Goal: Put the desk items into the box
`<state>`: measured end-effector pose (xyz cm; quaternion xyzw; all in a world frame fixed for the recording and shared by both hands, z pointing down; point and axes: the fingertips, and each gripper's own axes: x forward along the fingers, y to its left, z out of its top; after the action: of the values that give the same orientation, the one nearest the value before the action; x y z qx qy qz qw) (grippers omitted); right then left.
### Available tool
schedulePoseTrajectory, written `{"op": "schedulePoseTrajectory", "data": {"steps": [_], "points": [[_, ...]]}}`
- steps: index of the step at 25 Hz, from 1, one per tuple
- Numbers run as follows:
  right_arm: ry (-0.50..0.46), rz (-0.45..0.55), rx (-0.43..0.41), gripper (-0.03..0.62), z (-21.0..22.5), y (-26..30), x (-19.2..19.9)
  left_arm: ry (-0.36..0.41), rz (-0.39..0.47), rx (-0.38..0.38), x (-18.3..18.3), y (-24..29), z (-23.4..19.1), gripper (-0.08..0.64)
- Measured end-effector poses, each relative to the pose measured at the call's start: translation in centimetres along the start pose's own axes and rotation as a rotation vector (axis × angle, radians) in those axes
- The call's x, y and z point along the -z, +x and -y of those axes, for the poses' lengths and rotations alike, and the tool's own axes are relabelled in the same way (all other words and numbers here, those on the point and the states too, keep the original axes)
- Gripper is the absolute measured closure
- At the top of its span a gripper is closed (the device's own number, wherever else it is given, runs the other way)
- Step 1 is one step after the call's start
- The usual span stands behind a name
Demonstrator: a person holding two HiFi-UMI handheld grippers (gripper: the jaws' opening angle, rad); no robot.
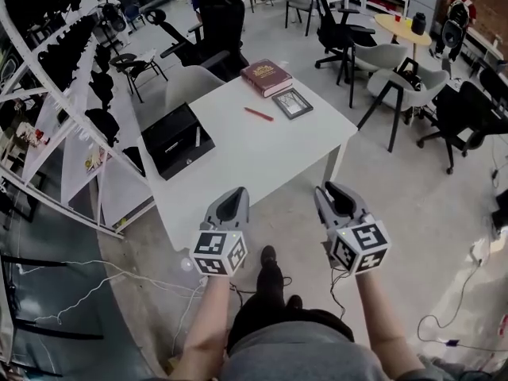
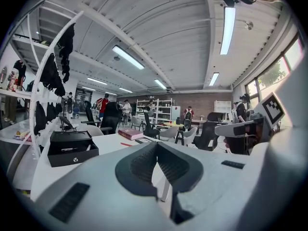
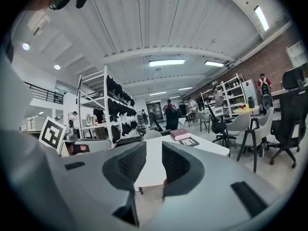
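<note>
On the white table (image 1: 262, 161), what is probably a red pen (image 1: 259, 114) is lying crosswise right of the black box (image 1: 176, 140), while short of the table the left gripper (image 1: 231, 194) is holding its jaws together and the right gripper (image 1: 334, 191) is holding its jaws apart, empty.

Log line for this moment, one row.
left gripper: shut, empty | right gripper: open, empty | book, red pen, picture frame: on table | black box: open, on table

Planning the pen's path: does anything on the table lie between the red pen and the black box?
Nothing visible does. The red pen lies apart from the black box, only bare white table between them; the maroon book and picture frame sit on the pen's other side.
</note>
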<state>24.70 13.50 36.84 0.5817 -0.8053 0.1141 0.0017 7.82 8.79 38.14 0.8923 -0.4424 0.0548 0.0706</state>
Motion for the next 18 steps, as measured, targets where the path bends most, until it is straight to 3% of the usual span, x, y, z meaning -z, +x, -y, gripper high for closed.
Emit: {"op": "schedulePoseTrajectory", "data": {"steps": [18], "points": [[-0.046, -0.078, -0.02, 0.448, 1.9, 18.7, -1.2, -0.038, -0.045, 0.023, -0.1, 10.4, -11.6, 0.554]]}}
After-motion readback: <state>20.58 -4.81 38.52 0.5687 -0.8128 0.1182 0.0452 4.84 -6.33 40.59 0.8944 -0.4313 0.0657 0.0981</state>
